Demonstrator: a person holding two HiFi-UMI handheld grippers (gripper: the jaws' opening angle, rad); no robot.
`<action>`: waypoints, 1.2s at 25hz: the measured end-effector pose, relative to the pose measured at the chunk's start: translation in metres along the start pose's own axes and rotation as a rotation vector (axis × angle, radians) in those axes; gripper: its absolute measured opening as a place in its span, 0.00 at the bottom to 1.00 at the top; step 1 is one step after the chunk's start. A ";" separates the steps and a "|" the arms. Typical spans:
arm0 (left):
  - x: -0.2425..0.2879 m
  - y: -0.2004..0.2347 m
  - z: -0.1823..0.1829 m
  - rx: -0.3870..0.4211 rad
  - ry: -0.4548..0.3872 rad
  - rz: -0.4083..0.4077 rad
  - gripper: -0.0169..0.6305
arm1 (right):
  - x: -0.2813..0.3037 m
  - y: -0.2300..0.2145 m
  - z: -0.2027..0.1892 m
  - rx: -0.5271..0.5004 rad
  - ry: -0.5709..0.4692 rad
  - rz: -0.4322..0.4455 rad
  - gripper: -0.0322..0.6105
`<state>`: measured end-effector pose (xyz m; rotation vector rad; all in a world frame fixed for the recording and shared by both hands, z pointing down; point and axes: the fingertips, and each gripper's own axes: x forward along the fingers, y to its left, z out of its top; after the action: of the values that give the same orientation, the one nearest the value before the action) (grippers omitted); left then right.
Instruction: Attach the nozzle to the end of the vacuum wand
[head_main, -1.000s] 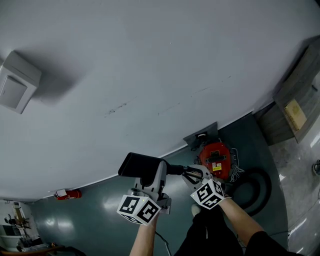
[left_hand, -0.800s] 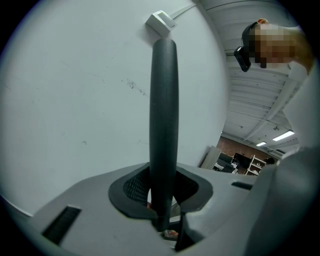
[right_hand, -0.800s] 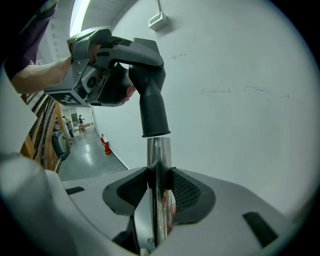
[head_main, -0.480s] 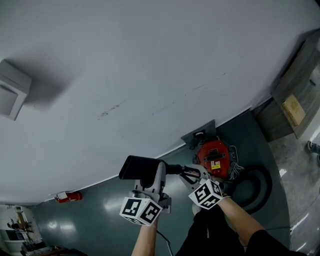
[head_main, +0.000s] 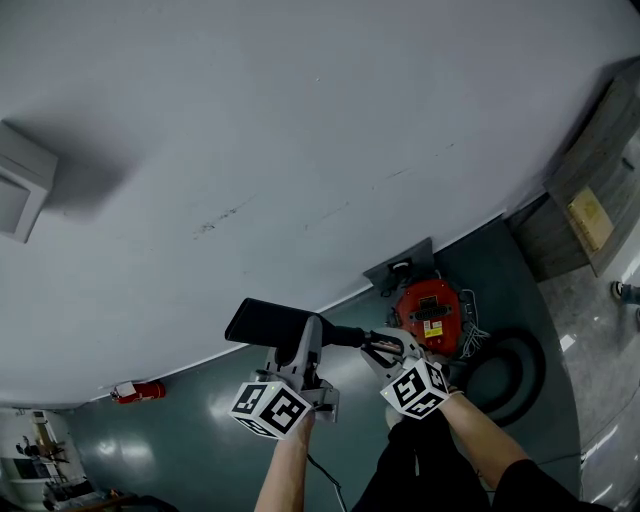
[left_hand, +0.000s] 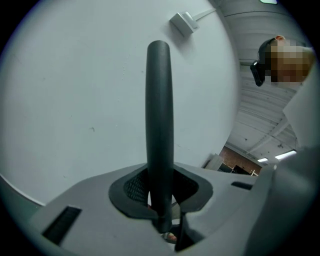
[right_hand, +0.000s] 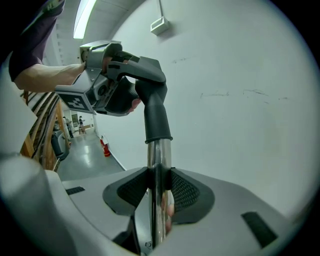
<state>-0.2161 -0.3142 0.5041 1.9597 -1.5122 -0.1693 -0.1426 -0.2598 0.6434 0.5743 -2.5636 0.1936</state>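
The left gripper (head_main: 303, 348) has its jaws closed on the black plastic vacuum nozzle (head_main: 268, 324). The nozzle's flat head reaches past them toward the plain white painted wall (head_main: 300, 130), and in the left gripper view it stands edge-on and upright between the pads. The right gripper (right_hand: 157, 196) has its jaws closed on the shiny chrome vacuum wand (right_hand: 159, 167), whose tube runs straight up between them. The nozzle's black neck sleeves over the tube's upper end, so the two parts meet in the air between the grippers, above the glossy dark teal floor (head_main: 200, 420). The wall is the nearest thing ahead of the nozzle head and fills most of every view. In the head view, a red canister vacuum cleaner (head_main: 430, 315) sits on the floor against the foot of the wall, just past the right gripper. It lies under a grey wall plate (head_main: 400, 270) with a cable plugged in. A thick black coiled hose (head_main: 515, 372) loops on the floor to the cleaner's right, near the person's right arm (head_main: 478, 432), and a tangle of thin cord lies between cleaner and hose. Well off to the left, a small red fire extinguisher (head_main: 135, 390) stands at the base of the same wall. A white rectangular box (head_main: 18, 190) is mounted on the wall far from the nozzle. At the right edge a weathered wooden cabinet (head_main: 590, 215) stands where the wall ends. The right gripper view also catches a long ceiling strip light (right_hand: 85, 17) above the left gripper.
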 end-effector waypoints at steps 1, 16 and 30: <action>0.002 0.004 0.000 -0.035 0.003 -0.004 0.16 | -0.001 0.000 0.000 -0.001 -0.007 -0.002 0.28; 0.022 -0.005 -0.006 0.029 0.099 -0.062 0.16 | 0.002 0.008 -0.003 -0.020 0.000 0.013 0.28; 0.011 0.007 -0.008 -0.040 0.010 -0.029 0.16 | 0.007 0.004 -0.003 -0.008 0.015 -0.004 0.28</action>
<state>-0.2142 -0.3213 0.5174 1.9485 -1.4637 -0.2011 -0.1482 -0.2582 0.6488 0.5733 -2.5472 0.1850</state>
